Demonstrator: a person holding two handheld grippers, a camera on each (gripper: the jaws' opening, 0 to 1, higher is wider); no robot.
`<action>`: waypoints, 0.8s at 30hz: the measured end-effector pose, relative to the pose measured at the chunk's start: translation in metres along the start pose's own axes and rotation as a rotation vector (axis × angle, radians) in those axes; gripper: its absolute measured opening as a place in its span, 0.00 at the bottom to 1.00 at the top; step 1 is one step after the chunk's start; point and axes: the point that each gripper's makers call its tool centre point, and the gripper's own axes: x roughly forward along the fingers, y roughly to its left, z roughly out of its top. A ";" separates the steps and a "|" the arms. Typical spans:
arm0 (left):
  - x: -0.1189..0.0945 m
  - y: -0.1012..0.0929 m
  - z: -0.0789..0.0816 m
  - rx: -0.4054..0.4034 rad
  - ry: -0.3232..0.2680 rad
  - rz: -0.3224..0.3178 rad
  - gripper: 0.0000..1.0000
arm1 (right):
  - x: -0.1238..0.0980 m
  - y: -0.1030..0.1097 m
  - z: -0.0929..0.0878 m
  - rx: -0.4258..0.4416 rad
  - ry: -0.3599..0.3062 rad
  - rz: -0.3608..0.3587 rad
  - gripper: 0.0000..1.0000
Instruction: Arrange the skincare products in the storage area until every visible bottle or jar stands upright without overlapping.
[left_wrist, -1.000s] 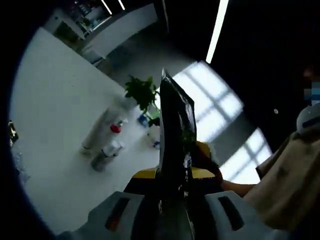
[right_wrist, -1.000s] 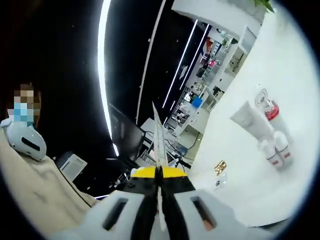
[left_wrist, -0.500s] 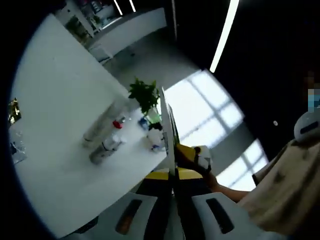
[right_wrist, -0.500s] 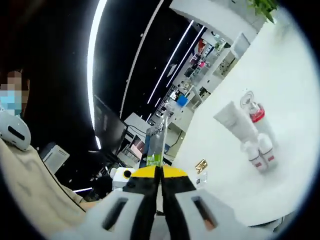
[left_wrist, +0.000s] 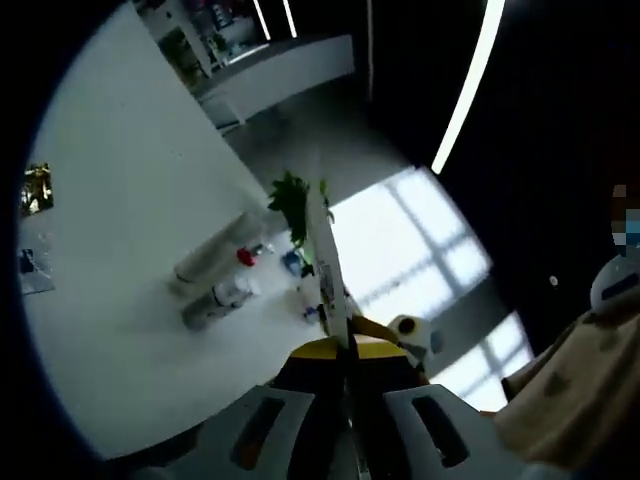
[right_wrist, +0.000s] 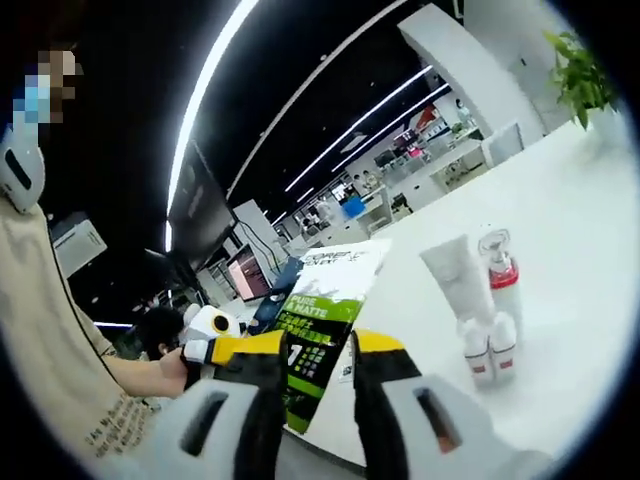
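Observation:
My left gripper (left_wrist: 345, 375) is shut on a thin flat sachet (left_wrist: 328, 262), seen edge-on and rising between its jaws. In the right gripper view the same sachet (right_wrist: 325, 300) shows its green and white face, with the left gripper (right_wrist: 215, 345) holding it from the left. My right gripper (right_wrist: 320, 350) stands open, its jaws apart in front of the sachet. On the white table (right_wrist: 580, 220) are a white tube (right_wrist: 455, 280), a pump bottle with a red collar (right_wrist: 502, 272) and two small white bottles (right_wrist: 488, 350), close together. They seem to lie flat (left_wrist: 215, 262).
A potted plant (left_wrist: 293, 200) stands at the table's far edge, also seen as the plant (right_wrist: 575, 60). A small gold item (left_wrist: 38, 187) and a clear packet (left_wrist: 30, 268) lie apart on the table. A person in a beige top (right_wrist: 60, 370) is at the left. The right gripper (left_wrist: 400, 332) sits beside the sachet.
My right gripper has opened and let go of the sachet, which now shows its flat face to that view. The left gripper keeps hold. Both cameras have swung.

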 end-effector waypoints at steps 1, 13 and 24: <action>0.000 0.002 0.001 -0.007 -0.006 0.008 0.00 | 0.000 -0.001 0.000 0.004 0.003 -0.002 0.28; 0.000 0.038 0.001 -0.041 -0.016 0.116 0.00 | -0.005 -0.015 -0.009 -0.038 0.049 -0.038 0.44; 0.007 0.073 0.002 -0.061 0.007 0.203 0.00 | -0.013 -0.032 -0.015 -0.107 0.077 -0.101 0.60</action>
